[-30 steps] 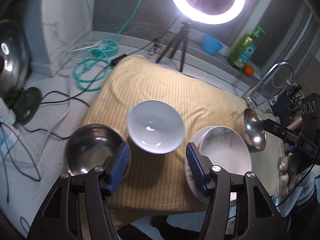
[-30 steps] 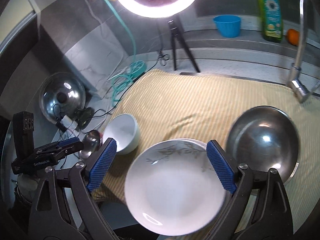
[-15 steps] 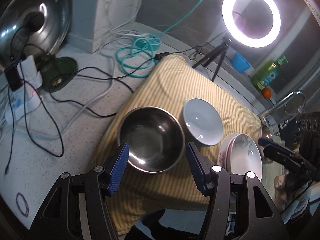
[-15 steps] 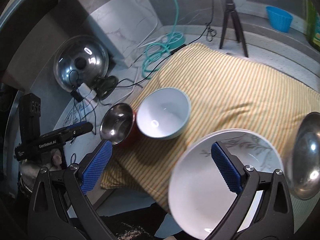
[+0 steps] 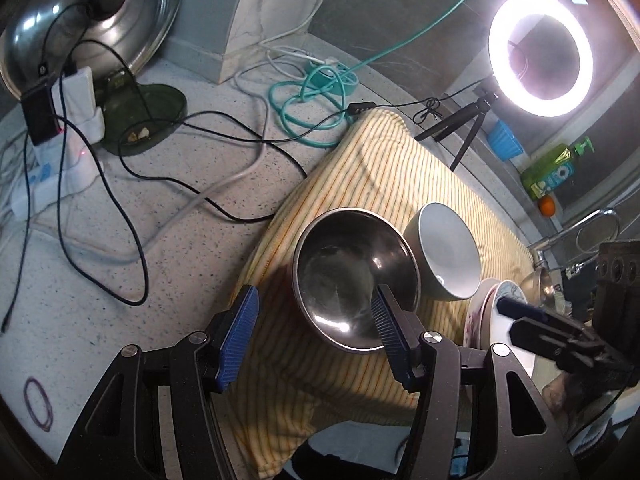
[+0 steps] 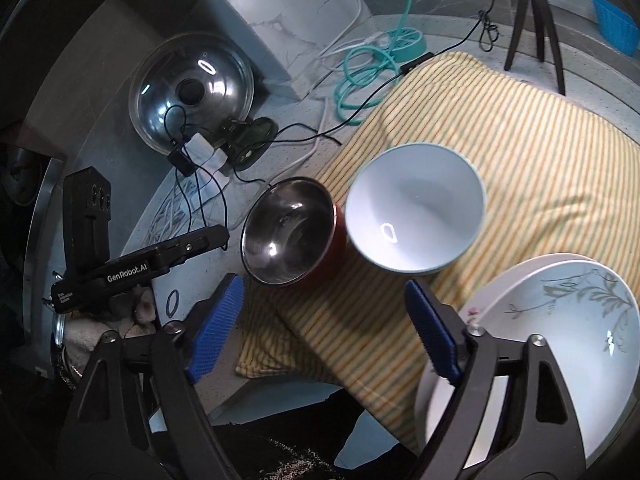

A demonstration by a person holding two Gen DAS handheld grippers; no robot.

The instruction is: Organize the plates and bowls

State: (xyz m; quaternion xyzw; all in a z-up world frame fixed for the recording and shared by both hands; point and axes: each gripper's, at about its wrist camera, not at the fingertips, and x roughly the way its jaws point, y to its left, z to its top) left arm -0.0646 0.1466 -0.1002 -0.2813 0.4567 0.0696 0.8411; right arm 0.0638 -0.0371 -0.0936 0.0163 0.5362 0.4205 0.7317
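A steel bowl point(image 5: 354, 276) with a red outside sits at the near left of the yellow striped cloth point(image 5: 384, 176); it also shows in the right wrist view point(image 6: 288, 230). A white bowl point(image 5: 446, 256) stands just right of it, also in the right wrist view point(image 6: 416, 208). Stacked white plates with a leaf pattern point(image 6: 560, 336) lie at the right, their edge also in the left wrist view point(image 5: 486, 316). My left gripper point(image 5: 314, 336) is open, just before the steel bowl. My right gripper point(image 6: 320, 332) is open and empty, near the cloth's front edge.
A ring light on a tripod point(image 5: 540, 54), a blue cup point(image 5: 504, 140), a green soap bottle point(image 5: 554, 170) and a faucet point(image 5: 576, 232) stand behind. Cables point(image 5: 160, 172), a teal hose point(image 5: 316, 92), a pot lid point(image 5: 92, 16) and a power strip point(image 5: 56, 172) lie left.
Both grippers swung further left. The left one moved closer to the steel bowl. The plates slid to the right edge of the right wrist view.
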